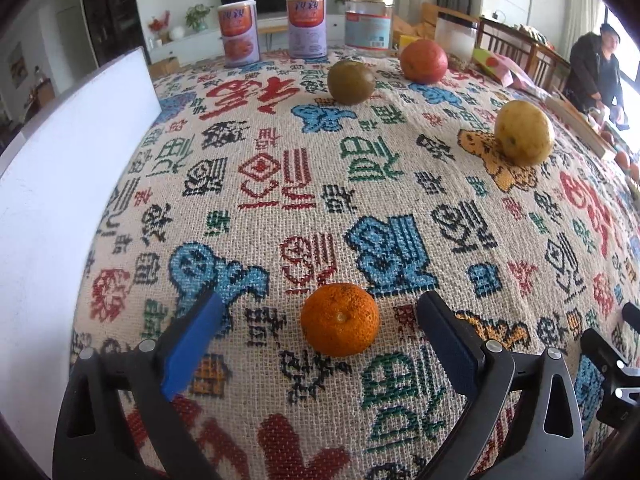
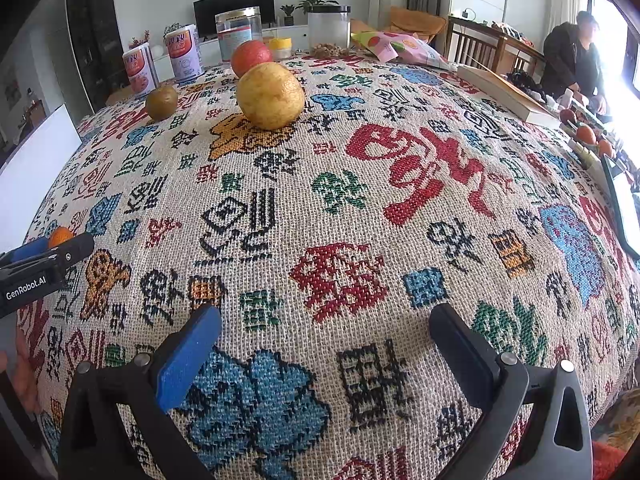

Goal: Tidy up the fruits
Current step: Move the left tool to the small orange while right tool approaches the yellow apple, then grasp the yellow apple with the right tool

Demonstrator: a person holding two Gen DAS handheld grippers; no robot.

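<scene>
A small orange mandarin (image 1: 339,319) rests on the patterned tablecloth (image 1: 320,184) between the fingers of my left gripper (image 1: 320,312). That gripper is open, and its blue pads stand clear of the fruit on both sides. Farther off lie a yellow citrus (image 1: 524,133), a brownish-green fruit (image 1: 351,81) and a red-orange fruit (image 1: 424,60). My right gripper (image 2: 326,322) is open over bare cloth with nothing between its fingers. From the right wrist view the yellow citrus (image 2: 270,95), green fruit (image 2: 161,102) and red-orange fruit (image 2: 251,57) sit far ahead, with the mandarin (image 2: 60,236) at the left edge.
A white board (image 1: 64,200) stands along the table's left side. Two cans (image 1: 238,34), a glass jar (image 1: 369,24) and a plastic jar (image 1: 456,36) line the far edge. A snack bag (image 2: 400,46) and a book (image 2: 508,96) lie far right. A person (image 2: 576,56) sits beyond.
</scene>
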